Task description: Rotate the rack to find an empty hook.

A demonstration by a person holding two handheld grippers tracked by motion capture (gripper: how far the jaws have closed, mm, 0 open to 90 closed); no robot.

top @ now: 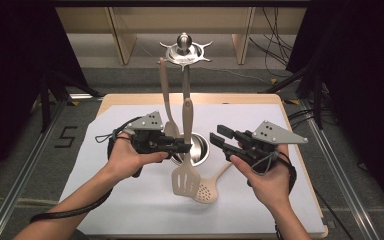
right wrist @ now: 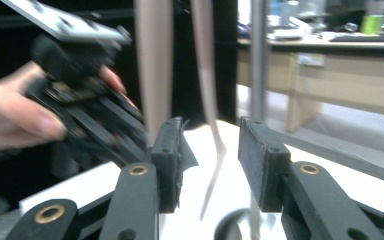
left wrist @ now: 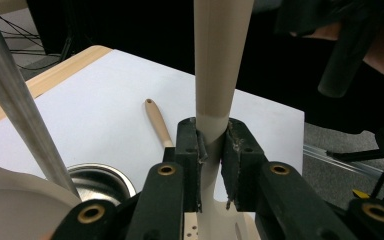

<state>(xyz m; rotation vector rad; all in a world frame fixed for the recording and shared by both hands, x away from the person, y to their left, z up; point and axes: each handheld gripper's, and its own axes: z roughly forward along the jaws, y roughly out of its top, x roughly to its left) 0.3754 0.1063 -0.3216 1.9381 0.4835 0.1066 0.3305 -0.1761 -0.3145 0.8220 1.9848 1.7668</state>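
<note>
**Left gripper holds spatula; right gripper spread**

Left gripper (top: 182, 148) pinches the slotted spatula (top: 185, 175) by its neck, upright beside the rack's steel bowl (top: 200, 149). Right gripper (top: 219, 136) stands apart, jaws spread, gripping nothing. A skimmer (top: 207, 189) lies on the table (top: 130, 200).

3 beige utensils: slotted turner (top: 185, 179), skimmer (top: 207, 190), hanging spoon (top: 167, 107); 1 rack (top: 184, 54); 1 steel bowl (top: 200, 148).

Grey carpeted floor (top: 25, 150) with a black "5" marking (top: 66, 136), pale wooden-edged table with a white top (top: 130, 200), light wooden shelving frame (top: 120, 40) behind, black curtains (top: 10, 60) either side, black cables (top: 275, 35) on the floor, dim room, table lit.
</note>
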